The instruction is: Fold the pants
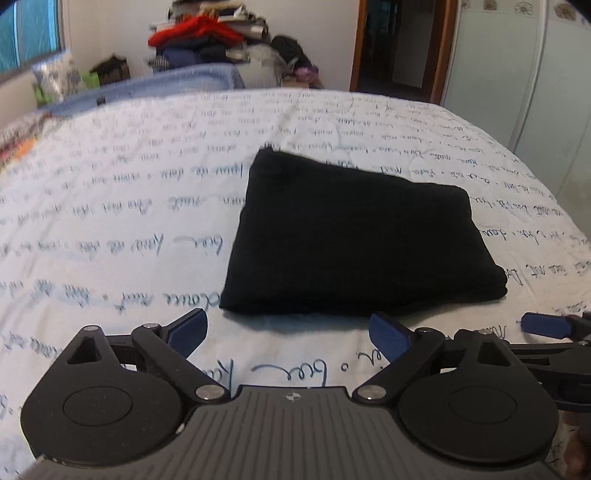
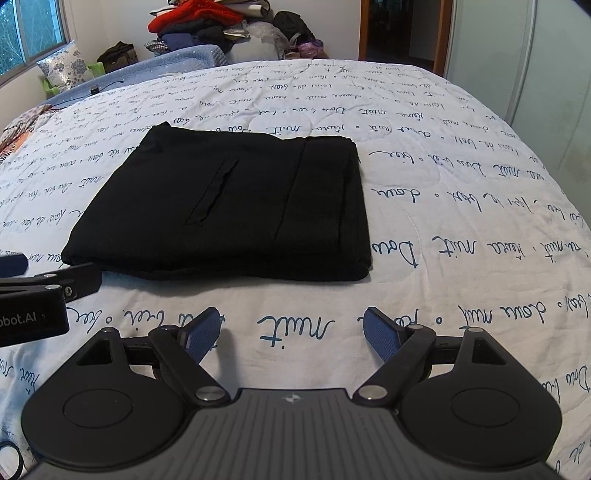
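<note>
The black pants point(image 1: 354, 236) lie folded into a flat rectangle on the white bedspread with blue script point(image 1: 110, 206). In the right wrist view the pants point(image 2: 229, 206) show a pocket slit and a folded layer on the right side. My left gripper point(image 1: 288, 332) is open and empty, just short of the pants' near edge. My right gripper point(image 2: 291, 328) is open and empty, a little back from the near edge. The left gripper also shows at the left edge of the right wrist view point(image 2: 44, 284). The right gripper's blue fingertip point(image 1: 543, 323) shows at the right of the left wrist view.
A pile of clothes point(image 2: 207, 26) stands beyond the far end of the bed. A blue blanket point(image 2: 177, 62) and a flowered pillow point(image 2: 64, 66) lie at the far left. A doorway point(image 2: 402, 29) and a white wardrobe point(image 2: 524, 55) are at the right.
</note>
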Available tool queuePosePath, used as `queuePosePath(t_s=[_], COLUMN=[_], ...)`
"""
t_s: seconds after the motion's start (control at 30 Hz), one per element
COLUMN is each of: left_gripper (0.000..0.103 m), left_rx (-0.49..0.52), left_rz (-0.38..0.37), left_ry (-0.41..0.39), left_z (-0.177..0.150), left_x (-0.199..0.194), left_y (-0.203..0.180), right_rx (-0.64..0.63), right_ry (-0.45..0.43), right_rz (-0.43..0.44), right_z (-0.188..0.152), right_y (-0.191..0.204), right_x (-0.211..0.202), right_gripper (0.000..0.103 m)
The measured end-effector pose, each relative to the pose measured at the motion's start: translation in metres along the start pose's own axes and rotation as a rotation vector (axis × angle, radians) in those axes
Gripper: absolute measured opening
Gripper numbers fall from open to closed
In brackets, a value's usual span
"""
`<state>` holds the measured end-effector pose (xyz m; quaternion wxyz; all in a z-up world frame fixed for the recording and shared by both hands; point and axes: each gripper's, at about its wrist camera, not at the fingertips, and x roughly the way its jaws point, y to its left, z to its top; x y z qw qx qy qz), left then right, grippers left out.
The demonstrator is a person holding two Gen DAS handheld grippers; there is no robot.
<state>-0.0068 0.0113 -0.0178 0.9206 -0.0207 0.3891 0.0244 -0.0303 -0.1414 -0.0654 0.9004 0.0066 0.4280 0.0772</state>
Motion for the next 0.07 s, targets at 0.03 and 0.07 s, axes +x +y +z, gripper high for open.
queuePosePath(t_s=[0.03,0.07], left_gripper=[0.095,0.096], left_rx=[-0.002,-0.005], left_rz=[-0.002,-0.003], left_ry=[0.002,0.006], left_z=[0.0003,0.0016], left_x=[0.0,-0.0003], left_y=[0.0009,0.0016], right_rx=[0.0,0.0], right_ry=[0.0,-0.002], right_rz=[-0.002,-0.002], right_z=[0.0001,0.0003], right_y=[-0.0006,-0.001], right_x=[0.0,-0.0002], right_gripper=[0.085,0.085])
